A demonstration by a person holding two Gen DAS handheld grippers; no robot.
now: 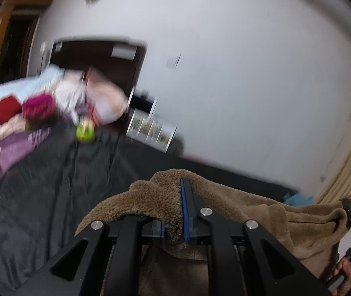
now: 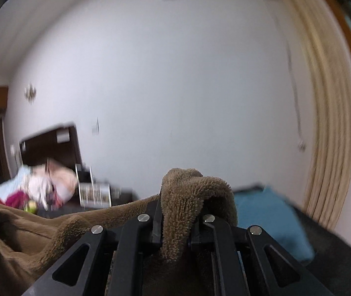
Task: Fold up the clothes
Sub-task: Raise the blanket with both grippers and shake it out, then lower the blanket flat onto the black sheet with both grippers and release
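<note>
Above the bed (image 1: 52, 185), with each tool, left (image 1: 173, 212) and right (image 2: 175, 224), clamped on a top edge of the brown fleece (image 1: 261, 212), keep both grips level and taut as you lay it flat.

We saw that the brown garment (image 1: 261, 209) was a thick, matt fleece with a rough, curly pile, its loops standing out where it bunched over the matt black plastic of the left gripper (image 1: 175, 212) and the right gripper (image 2: 175, 224), whose pivots bore small shiny metal bolts. The bed (image 1: 52, 185) was covered in a dark grey cloth, smooth with a faint sheen along its creases, and the blue cushion (image 2: 269, 222) looked like plain matt fabric. Behind them the headboard (image 1: 96, 59) was dark polished wood, the wall (image 1: 237, 74) smooth matt paint, and the curtain (image 2: 323, 148) a cream pleated cloth.
</note>
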